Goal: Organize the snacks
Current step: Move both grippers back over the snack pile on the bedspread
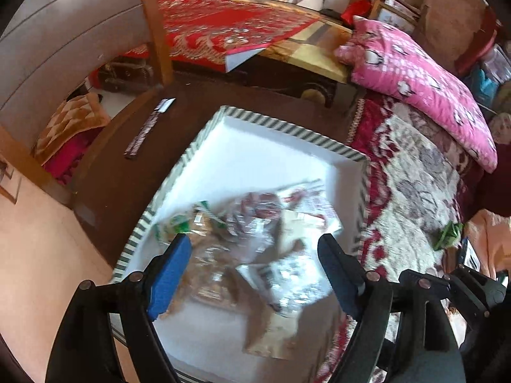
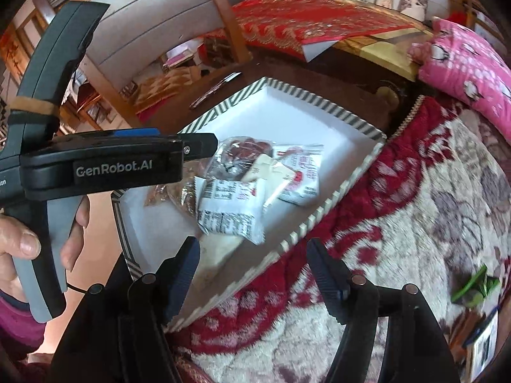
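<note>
Left gripper [image 1: 255, 252], jaws spread wide and holding nothing, hangs above a white tray with a green-and-white striped rim [image 1: 281, 126]. The tray lies partly on a dark brown tabletop [image 1: 127, 172] and partly against a red-and-cream floral blanket [image 1: 412, 191].

Inside the tray, a loose pile of snack packets [image 2: 242, 185] is gathered toward the near half; the far half is bare white. In the right wrist view the pile resolves into a white packet with black barcode print [image 2: 228, 214], a cream packet [image 2: 271, 175], a clear packet with dark red contents [image 2: 239, 153] and a white packet with red print [image 2: 303, 172], overlapping one another. The left wrist view of the pile is motion-blurred.

Right gripper [image 2: 252, 255], fingers likewise parted and empty, sits over the tray's near rim where it meets the blanket.

A green wrapper [image 2: 476, 285] lies on the blanket, well apart from the tray. A pink patterned pillow [image 1: 415, 73] rests beyond, at the blanket's far end.
</note>
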Motion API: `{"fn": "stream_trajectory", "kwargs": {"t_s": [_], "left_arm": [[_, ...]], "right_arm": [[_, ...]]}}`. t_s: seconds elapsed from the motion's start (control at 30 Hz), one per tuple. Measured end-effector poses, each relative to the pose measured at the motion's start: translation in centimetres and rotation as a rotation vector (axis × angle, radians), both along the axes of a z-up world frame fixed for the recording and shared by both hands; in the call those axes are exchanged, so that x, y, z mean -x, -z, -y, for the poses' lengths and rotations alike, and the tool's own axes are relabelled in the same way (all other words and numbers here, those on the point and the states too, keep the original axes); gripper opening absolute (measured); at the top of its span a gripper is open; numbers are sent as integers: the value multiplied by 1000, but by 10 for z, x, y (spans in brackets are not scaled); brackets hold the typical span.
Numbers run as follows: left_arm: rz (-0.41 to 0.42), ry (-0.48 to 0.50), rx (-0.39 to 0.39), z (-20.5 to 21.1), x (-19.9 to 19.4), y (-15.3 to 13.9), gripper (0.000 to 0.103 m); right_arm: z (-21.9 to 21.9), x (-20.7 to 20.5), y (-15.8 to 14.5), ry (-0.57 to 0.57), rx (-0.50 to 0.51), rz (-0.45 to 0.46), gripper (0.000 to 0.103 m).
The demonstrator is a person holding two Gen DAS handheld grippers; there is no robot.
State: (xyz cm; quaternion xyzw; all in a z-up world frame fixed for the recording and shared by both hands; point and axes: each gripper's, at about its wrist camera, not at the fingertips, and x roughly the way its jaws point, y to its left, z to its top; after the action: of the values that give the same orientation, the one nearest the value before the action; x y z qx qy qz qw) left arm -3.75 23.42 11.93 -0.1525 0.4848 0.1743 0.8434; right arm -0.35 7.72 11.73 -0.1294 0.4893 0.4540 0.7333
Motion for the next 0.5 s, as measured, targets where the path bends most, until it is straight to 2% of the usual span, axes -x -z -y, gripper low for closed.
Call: {"fn": "stream_trajectory", "kwargs": {"t_s": [0.5], "left_arm": [[-31, 208, 11, 106, -37, 8, 81]], "right_arm": [[106, -14, 16, 194, 21, -26, 75]]}}
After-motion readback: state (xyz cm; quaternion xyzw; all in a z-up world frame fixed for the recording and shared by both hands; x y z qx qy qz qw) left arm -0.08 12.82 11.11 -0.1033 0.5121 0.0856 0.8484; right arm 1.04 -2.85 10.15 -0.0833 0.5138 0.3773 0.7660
